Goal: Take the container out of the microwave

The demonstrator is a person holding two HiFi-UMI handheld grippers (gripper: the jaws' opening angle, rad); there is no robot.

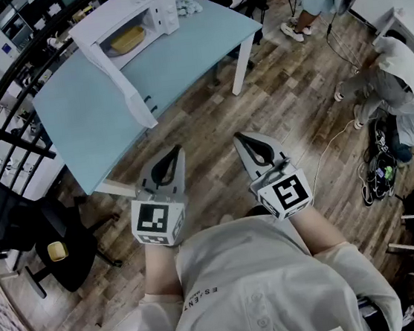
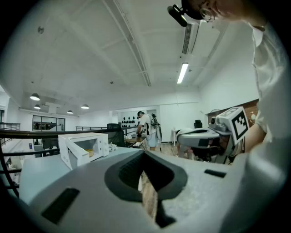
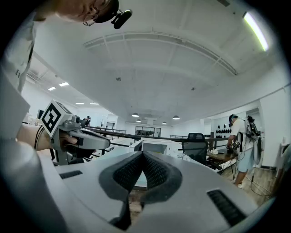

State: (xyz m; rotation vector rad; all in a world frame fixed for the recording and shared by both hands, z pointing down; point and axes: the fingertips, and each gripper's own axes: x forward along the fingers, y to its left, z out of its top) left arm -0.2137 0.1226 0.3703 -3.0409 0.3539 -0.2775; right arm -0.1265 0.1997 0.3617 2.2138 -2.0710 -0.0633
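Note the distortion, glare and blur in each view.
Head view: fisheye bows the table edges; light even, microwave clear. Left gripper view: black round vignette, ceiling strip light blown out, left gripper soft up close. Right gripper view: same vignette, corner strip light glaring, right gripper soft.

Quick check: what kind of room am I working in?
Probably an open-plan office or lab: a microwave on a light blue table, a black office chair beside it, a strip light overhead.
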